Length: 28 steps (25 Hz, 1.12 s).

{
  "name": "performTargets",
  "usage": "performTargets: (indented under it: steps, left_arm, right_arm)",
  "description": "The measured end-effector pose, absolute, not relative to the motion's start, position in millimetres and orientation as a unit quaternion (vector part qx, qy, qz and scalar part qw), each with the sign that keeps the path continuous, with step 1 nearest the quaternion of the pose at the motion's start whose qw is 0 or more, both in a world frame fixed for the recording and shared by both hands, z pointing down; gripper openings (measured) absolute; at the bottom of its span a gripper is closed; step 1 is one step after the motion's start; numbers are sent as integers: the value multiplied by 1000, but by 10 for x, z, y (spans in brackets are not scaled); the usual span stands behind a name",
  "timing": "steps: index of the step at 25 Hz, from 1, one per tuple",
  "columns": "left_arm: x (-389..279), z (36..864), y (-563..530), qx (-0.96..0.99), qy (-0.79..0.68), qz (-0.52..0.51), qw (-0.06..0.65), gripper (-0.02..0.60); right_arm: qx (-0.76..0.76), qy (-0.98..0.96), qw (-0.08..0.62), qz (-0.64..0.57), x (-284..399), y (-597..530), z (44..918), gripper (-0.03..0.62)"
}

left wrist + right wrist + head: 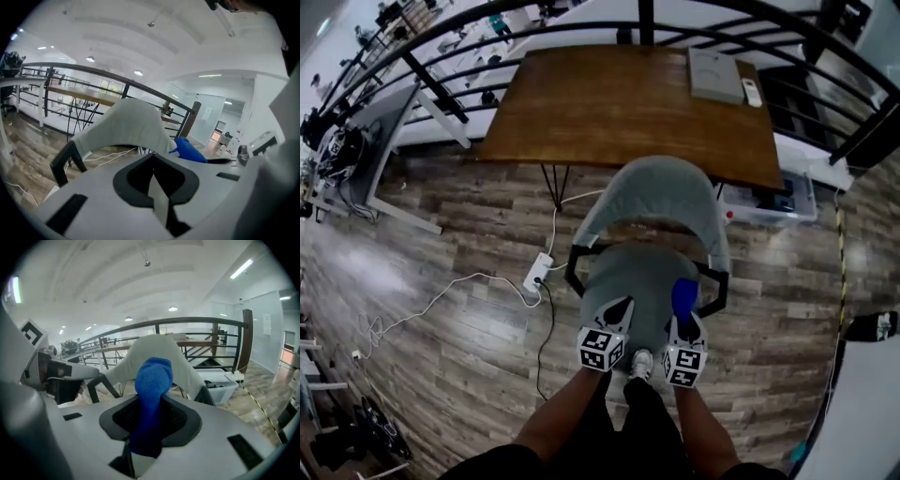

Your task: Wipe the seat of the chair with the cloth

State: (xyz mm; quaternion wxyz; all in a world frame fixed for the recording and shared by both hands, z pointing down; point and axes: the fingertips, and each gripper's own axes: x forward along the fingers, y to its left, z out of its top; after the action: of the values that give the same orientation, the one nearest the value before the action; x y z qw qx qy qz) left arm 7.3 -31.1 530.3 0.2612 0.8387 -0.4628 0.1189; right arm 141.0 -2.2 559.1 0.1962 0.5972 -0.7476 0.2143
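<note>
The chair has a grey seat (642,272), a curved grey backrest (661,192) and black armrests (574,267). Both grippers hover over the seat's near edge. My right gripper (685,317) is shut on a blue cloth (684,294), which sticks up out of its jaws (152,380) in front of the backrest (123,365). My left gripper (617,311) sits at the seat's front left, jaws together with nothing between them (153,161). From the left gripper view the backrest (126,124) rises ahead and the cloth (190,150) shows to the right.
A wooden table (619,108) stands just beyond the chair, with a grey flat case (715,75) and a white remote (752,92) on it. A power strip (537,274) with cables lies on the floor at left. A white unit (769,199) sits under the table's right end. A black railing (441,42) runs behind.
</note>
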Motion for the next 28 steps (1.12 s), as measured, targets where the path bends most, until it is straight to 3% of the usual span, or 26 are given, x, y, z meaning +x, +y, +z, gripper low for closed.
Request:
performTargets:
  steps: [4, 13, 18, 28]
  left_arm:
    - [-96, 4656, -525, 842, -487, 116, 204, 2]
    - [-508, 3370, -278, 813, -559, 35, 162, 2]
    - [-823, 3037, -96, 798, -586, 25, 138, 2]
    - [-775, 2441, 77, 807, -585, -12, 77, 2]
  right_arm:
    - [571, -786, 165, 172, 1156, -269, 4899, 120]
    - [517, -840, 127, 102, 749, 3, 3913, 120]
    - [509, -853, 89, 68, 668, 10, 3418, 120]
    - [486, -872, 56, -19, 436, -55, 2783, 118]
